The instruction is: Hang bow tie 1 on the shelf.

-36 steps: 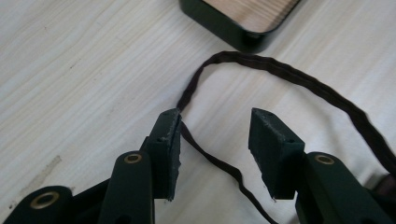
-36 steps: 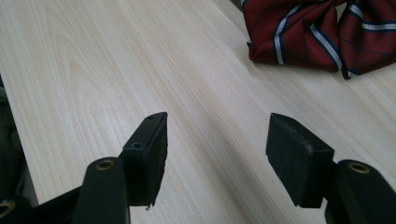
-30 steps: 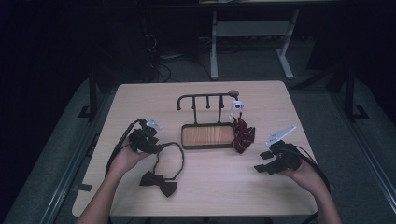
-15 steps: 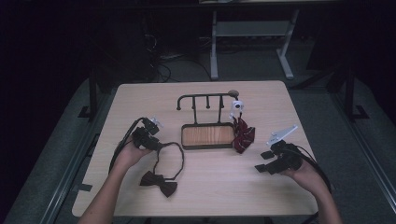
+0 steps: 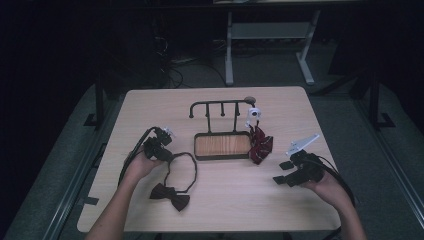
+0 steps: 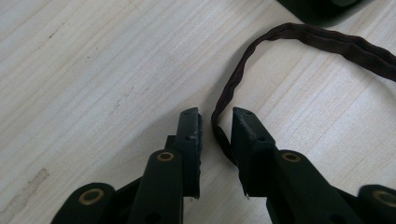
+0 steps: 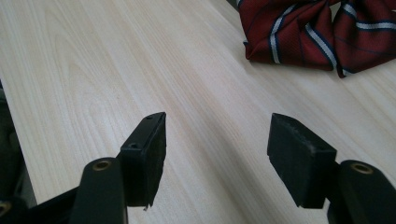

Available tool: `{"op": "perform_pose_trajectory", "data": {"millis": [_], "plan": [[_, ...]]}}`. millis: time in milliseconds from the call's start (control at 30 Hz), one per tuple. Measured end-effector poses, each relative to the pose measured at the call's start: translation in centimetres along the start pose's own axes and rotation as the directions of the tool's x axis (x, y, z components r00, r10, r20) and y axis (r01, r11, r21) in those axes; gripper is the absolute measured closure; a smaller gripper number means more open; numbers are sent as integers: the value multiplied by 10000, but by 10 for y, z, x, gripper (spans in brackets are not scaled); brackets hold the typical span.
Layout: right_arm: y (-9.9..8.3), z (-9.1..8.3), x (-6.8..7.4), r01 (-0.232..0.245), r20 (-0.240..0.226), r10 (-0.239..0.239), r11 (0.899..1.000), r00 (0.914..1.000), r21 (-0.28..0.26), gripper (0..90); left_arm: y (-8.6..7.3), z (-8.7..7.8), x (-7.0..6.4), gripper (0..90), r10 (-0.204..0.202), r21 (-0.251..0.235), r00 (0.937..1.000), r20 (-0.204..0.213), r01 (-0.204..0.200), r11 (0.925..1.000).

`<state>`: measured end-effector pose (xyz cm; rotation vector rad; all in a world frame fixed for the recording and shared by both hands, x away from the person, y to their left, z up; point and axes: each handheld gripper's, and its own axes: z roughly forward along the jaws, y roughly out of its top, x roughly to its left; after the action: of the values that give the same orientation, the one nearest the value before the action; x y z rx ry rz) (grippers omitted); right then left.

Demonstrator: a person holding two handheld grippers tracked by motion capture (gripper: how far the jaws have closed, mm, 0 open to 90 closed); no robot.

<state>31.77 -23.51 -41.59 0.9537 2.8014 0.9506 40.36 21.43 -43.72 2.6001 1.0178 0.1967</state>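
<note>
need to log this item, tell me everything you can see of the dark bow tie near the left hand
The dark bow tie looks like brownish-maroon fabric. Its knotted bow lies flat on the table near the front edge, and its thin neck strap loops away toward the wooden tray. The strap looks crinkled and slack. The left tongs straddle the strap's near bend, jaws a little apart with the strap running between them, apparently not yet clamped.
</note>
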Motion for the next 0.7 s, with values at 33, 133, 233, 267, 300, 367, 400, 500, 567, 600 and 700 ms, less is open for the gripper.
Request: {"op": "perform_pose_trajectory", "data": {"millis": [33,133,233,267,300,367,400,500,567,600,700], "plan": [[0,0,0,0,0,0,10000,10000,0,373,0,0,0,740,0,0,10000,0,0,10000],[0,0,0,61,34,-61,10000,10000,-16,373,0,2,0,753,-7,95,10000,40,7,10000],[0,0,1,82,40,-82,10000,10000,-29,373,0,2,0,793,130,195,9999,44,-131,9997],[0,0,1,76,48,-75,10000,10000,-38,371,0,1,0,814,211,227,9997,93,-213,9995],[0,0,1,70,32,-70,10000,10000,-55,370,0,1,0,836,238,237,9996,131,-241,9994],[0,-1,1,42,8,-42,10000,10000,-67,369,0,0,-1,879,263,242,9995,162,-267,9993],[1,-1,1,52,-14,-52,9999,10000,-87,369,0,-1,-1,891,295,212,9993,247,-301,9993],[0,0,1,53,-9,-53,9999,10000,-92,368,0,-3,-2,894,318,212,9988,361,-326,9992],[-1,0,-1,-1,-47,0,10000,10000,-89,368,-1,-9,-4,896,517,136,9981,334,-522,9985],[-1,1,-1,-13,-73,12,10000,10000,-94,368,-1,-9,-4,896,517,136,9981,334,-522,9985],[-2,1,-2,-121,-74,121,9999,9999,-75,368,-2,-17,-5,896,579,-7,9974,424,-579,9983]]}}
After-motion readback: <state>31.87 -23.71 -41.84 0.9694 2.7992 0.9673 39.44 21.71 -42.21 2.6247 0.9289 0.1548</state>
